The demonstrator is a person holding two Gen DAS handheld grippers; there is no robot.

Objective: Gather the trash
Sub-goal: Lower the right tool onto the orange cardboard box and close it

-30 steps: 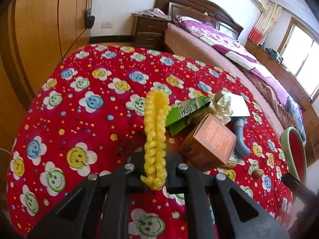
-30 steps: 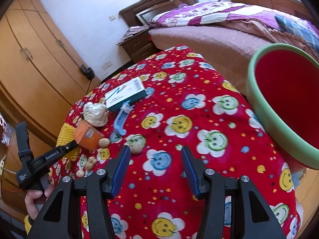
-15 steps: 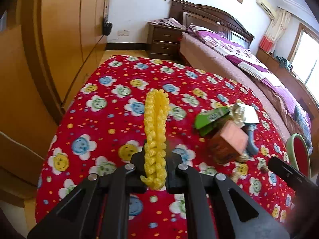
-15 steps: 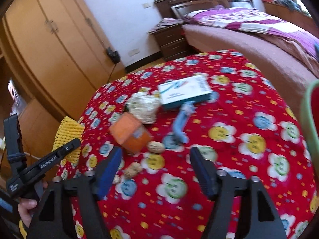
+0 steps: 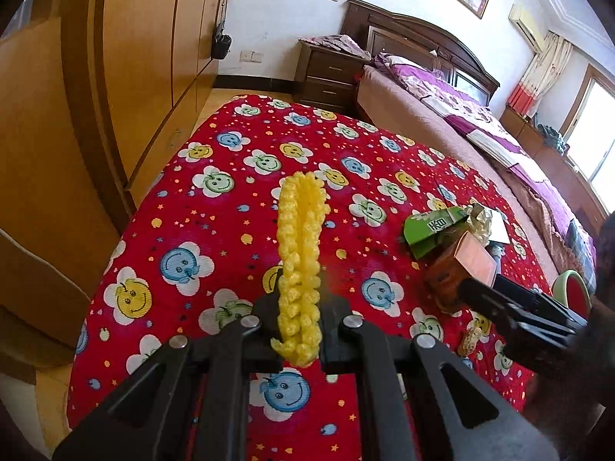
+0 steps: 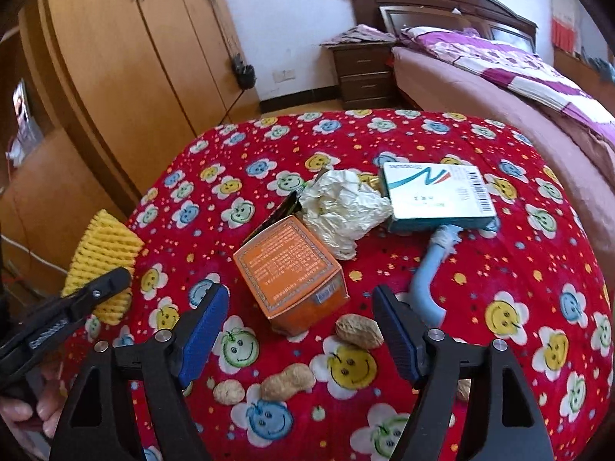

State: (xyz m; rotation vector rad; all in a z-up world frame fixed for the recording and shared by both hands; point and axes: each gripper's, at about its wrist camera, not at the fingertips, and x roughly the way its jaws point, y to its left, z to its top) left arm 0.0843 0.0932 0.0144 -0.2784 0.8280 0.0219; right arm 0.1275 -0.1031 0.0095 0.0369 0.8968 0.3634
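My left gripper [image 5: 300, 330] is shut on a yellow foam fruit net [image 5: 301, 261] and holds it above the red smiley-flower tablecloth [image 5: 215, 230]; the net also shows in the right wrist view [image 6: 102, 257]. My right gripper [image 6: 300, 330] is open and empty, low over the table, its blue pads [image 6: 203, 330] either side of an orange box [image 6: 292, 272]. Behind the box lie crumpled pale paper [image 6: 346, 211], a white-and-teal box [image 6: 438, 199] and a light blue tube [image 6: 430, 269]. Peanut shells [image 6: 359, 332] lie in front.
A green carton [image 5: 434, 226] lies behind the orange box. A green-rimmed red basin [image 5: 574, 292] shows at the table's right edge. A wooden wardrobe [image 6: 127, 77] stands left, a nightstand [image 6: 365, 73] and bed [image 6: 499, 77] behind.
My left gripper has risen and pulled back with the net. My right gripper has swung left from the basin and come down around the orange box.
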